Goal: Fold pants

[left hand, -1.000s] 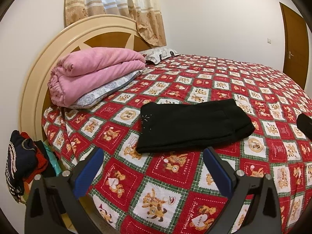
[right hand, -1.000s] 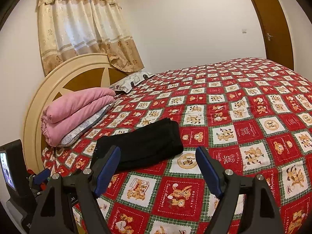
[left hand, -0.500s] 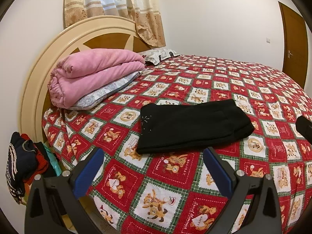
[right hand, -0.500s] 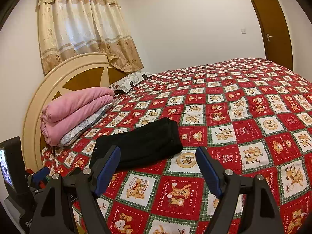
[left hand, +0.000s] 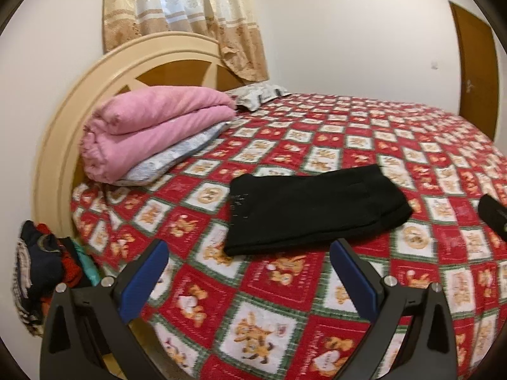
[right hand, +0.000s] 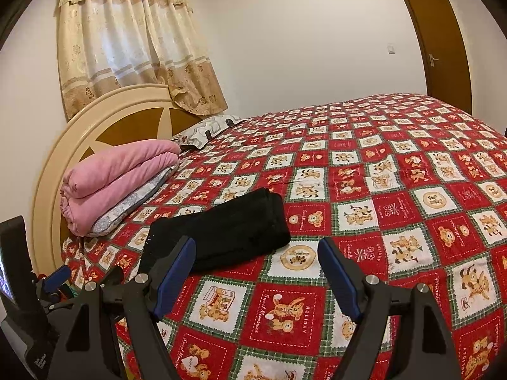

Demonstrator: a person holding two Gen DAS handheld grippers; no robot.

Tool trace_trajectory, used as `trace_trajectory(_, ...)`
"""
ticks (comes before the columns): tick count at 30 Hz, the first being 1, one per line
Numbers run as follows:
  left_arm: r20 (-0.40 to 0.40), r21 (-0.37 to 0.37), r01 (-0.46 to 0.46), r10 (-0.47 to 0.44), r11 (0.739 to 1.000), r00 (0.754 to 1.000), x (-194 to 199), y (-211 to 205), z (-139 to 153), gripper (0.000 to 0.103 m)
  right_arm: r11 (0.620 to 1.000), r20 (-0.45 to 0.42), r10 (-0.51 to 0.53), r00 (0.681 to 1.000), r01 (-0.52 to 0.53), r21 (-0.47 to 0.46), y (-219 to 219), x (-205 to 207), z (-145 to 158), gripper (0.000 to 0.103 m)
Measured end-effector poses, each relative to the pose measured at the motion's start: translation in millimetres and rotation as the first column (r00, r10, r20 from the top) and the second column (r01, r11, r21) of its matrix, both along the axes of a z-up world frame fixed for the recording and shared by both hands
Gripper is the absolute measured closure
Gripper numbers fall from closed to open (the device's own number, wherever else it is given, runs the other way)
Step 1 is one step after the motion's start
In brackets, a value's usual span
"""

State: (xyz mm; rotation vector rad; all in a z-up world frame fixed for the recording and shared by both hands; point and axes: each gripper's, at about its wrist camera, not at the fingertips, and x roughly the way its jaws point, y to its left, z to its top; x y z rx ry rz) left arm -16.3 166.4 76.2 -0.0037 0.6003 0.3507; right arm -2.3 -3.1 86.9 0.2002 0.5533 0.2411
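Since a second ago almost nothing has shifted: both left tongs and right tongs stay wide and empty above the bed, black pants lying compactly folded, apparently finished

The right gripper hangs above the near edge of the bed, its blue-padded fingers spread wide with nothing between them. Just beyond its left finger, the black pants lie folded into a compact bundle on the red patchwork bedspread. A folded pink blanket rests on a grey pillow against the round headboard. The left gripper shows at the lower left edge. A curtain and a brown door stand behind.
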Motion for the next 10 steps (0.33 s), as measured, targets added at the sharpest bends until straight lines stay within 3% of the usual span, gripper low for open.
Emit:
trace_trajectory(4,0.025,-0.077,0.049,-0.047,0.996,0.999,-1.2,3.6,0.9,0.000,1.000,-0.010,0.000,1.000,0.000,0.000,0.5,1.1,-1.5,0.022)
trace_trajectory(10,0.027,-0.035,0.031,-0.030,0.999,0.999,-0.9,1.3,4.3,0.000,1.000,-0.020,-0.006,1.000,0.006,0.009,-1.4,2.6,-3.2,0.022)
